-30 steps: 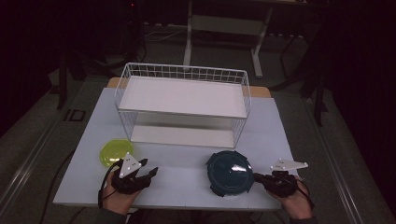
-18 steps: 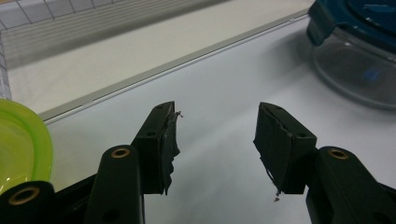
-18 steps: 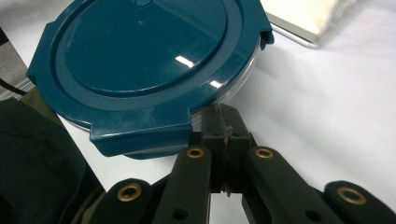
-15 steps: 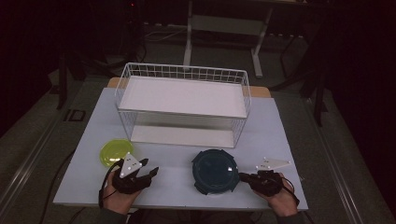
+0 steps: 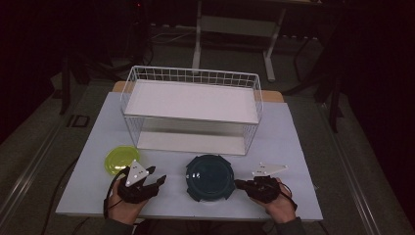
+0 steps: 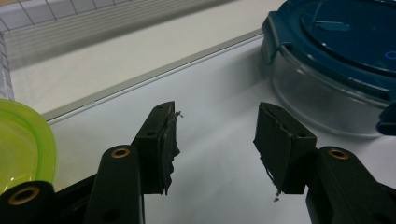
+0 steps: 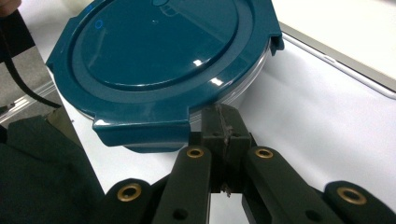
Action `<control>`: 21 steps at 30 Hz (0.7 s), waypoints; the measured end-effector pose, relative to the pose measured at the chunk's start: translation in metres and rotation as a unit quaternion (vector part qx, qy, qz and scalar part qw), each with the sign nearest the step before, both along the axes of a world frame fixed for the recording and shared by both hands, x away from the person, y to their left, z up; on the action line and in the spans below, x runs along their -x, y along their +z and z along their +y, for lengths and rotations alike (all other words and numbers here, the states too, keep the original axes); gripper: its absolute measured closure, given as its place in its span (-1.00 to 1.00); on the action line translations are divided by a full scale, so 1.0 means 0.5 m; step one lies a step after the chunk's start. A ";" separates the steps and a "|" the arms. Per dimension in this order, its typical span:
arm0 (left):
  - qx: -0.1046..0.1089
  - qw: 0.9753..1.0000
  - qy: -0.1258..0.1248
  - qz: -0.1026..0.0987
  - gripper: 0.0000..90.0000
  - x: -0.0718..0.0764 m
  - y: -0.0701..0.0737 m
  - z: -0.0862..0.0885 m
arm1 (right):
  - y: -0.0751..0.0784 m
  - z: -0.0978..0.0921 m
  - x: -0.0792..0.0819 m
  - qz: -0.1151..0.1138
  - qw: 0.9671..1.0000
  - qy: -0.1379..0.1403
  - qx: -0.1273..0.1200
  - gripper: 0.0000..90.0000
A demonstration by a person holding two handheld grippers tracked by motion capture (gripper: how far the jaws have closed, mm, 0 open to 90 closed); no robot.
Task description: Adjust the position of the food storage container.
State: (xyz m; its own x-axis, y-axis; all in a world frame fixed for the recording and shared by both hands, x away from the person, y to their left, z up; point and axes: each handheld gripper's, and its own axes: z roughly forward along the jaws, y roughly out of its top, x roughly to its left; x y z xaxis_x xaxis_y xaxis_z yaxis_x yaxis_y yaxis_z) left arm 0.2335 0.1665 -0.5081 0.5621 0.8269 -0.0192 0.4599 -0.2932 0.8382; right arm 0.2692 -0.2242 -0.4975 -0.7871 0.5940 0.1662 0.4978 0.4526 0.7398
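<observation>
Teal lid, clear walls: a round container (image 5: 209, 177) sits on the white table (image 5: 293, 147) near the front edge, between the two hands, just in front of the white wire rack (image 5: 192, 105).

High view. Left gripper (image 5: 157, 179) rests on the table at the front left, held from below by the person's left hand (image 5: 125, 198), grey three-cornered plate on top. Jaws point right toward the container, a gap of bare table between them and it. A lime-green lid (image 5: 120, 159) lies just behind this gripper. Right gripper (image 5: 238, 184) lies at the front right in the right hand (image 5: 274, 200), its tip right at the container's rim; at this range contact cannot be told. The rack's two shelves stand bare.

Left gripper view. Jaws stand apart with bare table between the taped pads; nothing held. The container (image 6: 336, 60) is to the upper right, apart from the jaws, with a latch tab hanging over the clear wall. The lime-green lid (image 6: 23, 149) shows at the left edge, the rack's lower edge (image 6: 46, 23) beyond.

Right gripper view. Jaws pressed together, pad against pad, nothing between them. The tip of the right gripper (image 7: 225, 122) sits just under the edge of the teal lid, against the side of the container (image 7: 159, 60), beside a latch tab.
</observation>
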 end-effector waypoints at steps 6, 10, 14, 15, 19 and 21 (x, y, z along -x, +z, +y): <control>0.000 1.000 0.000 0.000 0.08 -0.001 0.000 0.000 | 0.000 0.029 -0.005 -0.002 1.000 0.011 0.001 1.00; 0.001 1.000 0.001 0.000 0.08 -0.001 0.000 0.000 | 0.000 0.040 -0.005 -0.002 1.000 0.018 0.002 1.00; 0.001 1.000 0.001 0.000 0.08 -0.001 0.001 0.000 | -0.001 0.047 -0.007 -0.005 1.000 0.023 0.001 1.00; 0.002 1.000 0.001 0.000 0.08 -0.001 0.001 0.001 | -0.001 0.047 -0.008 -0.005 1.000 0.026 0.003 1.00; 0.006 1.000 0.002 -0.002 0.08 0.003 0.004 0.003 | -0.002 0.046 -0.009 -0.016 0.999 0.021 0.023 0.89; 0.007 1.000 0.001 -0.002 0.08 0.004 0.006 0.004 | -0.002 0.041 -0.011 -0.018 0.999 0.018 0.025 0.88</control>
State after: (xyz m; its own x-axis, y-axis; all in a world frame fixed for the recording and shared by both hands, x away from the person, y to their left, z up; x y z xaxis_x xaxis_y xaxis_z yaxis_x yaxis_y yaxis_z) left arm 0.2313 0.1685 -0.5051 0.5602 0.8278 -0.0288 0.4566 -0.2797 0.8446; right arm 0.2746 -0.2035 -0.4982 -0.8127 0.5724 0.1089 0.4545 0.5059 0.7332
